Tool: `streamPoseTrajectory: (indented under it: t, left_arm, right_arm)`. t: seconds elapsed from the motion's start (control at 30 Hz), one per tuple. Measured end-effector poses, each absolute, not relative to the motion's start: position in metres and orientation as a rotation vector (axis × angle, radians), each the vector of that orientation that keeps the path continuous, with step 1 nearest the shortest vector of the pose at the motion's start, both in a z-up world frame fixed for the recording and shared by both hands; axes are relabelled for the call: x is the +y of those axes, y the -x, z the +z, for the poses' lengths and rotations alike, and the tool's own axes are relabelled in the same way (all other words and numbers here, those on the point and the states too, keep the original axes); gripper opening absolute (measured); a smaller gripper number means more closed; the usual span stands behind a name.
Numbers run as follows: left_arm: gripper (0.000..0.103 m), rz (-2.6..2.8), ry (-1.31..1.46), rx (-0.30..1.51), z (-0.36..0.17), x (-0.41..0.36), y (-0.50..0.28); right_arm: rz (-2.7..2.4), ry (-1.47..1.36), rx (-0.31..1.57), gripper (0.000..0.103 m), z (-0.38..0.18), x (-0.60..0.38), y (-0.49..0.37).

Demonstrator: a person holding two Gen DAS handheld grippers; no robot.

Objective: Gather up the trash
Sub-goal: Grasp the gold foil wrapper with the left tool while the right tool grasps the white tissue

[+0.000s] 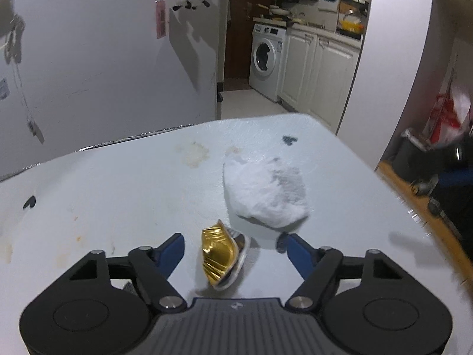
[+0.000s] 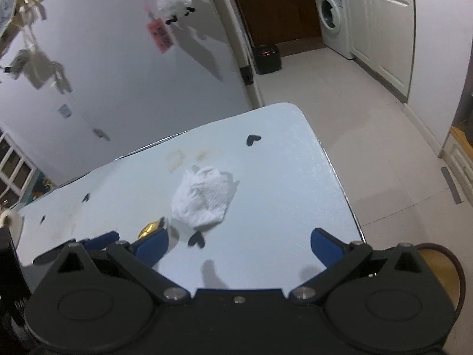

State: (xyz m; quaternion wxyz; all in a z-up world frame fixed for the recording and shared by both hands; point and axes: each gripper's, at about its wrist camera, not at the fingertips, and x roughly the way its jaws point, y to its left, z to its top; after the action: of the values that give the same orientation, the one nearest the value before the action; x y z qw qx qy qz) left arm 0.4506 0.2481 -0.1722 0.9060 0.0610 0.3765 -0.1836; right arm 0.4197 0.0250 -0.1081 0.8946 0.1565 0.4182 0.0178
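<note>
Kitchen cabinets and a washing machine (image 1: 267,59) were seen at the back of the left wrist view, past a pale blue table (image 1: 118,195) set against a grey wall. The left gripper (image 1: 232,245) was held low over the near part of the table with its jaws apart. A crumpled gold wrapper (image 1: 220,256) lay between the blue fingers (image 1: 171,251), clear of both pads, so nothing was gripped. Its long axis ran roughly along the gripper's pointing line, leaning slightly to the right at the near end. A crumpled white tissue (image 1: 266,192) was found just ahead and to the right of the right finger, its long side slanting from far left to near right. Bare table was left to the left of the gripper; the table's right edge lay well off to the right.

Pale floor tiles (image 2: 340,112) filled the right wrist view beyond the rounded far corner of the table. The right gripper (image 2: 239,244) was held wide open and empty. The tissue lay ahead of it, left of centre. The gold wrapper was partly hidden behind its left finger (image 2: 153,245). The table's right edge ran just beside the right finger, with open floor beyond.
</note>
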Motion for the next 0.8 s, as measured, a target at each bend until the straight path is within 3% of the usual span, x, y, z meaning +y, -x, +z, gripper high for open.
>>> streamPoseTrajectory:
  t: [0.23,0.37,0.67,0.8]
  left_arm:
    - [0.061,-0.358,-0.141,0.786,-0.187,0.251,-0.465]
    - [0.044,-0.351,-0.114,0.789,-0.190,0.256,-0.468]
    - [0.043,-0.350,-0.060,0.805,-0.187,0.267,-0.460]
    - [0.043,-0.326,-0.025,0.818,-0.186,0.277,-0.450]
  right_arm:
    - [0.057,-0.116,0.775,0.103,-0.123,0.048,-0.458]
    - [0.113,-0.051,0.789,0.103,-0.137,0.061,-0.481]
    - [0.219,-0.191,0.893,0.102,-0.164,0.088,-0.517]
    - [0.234,-0.132,0.926,0.087,-0.184,0.103,-0.529]
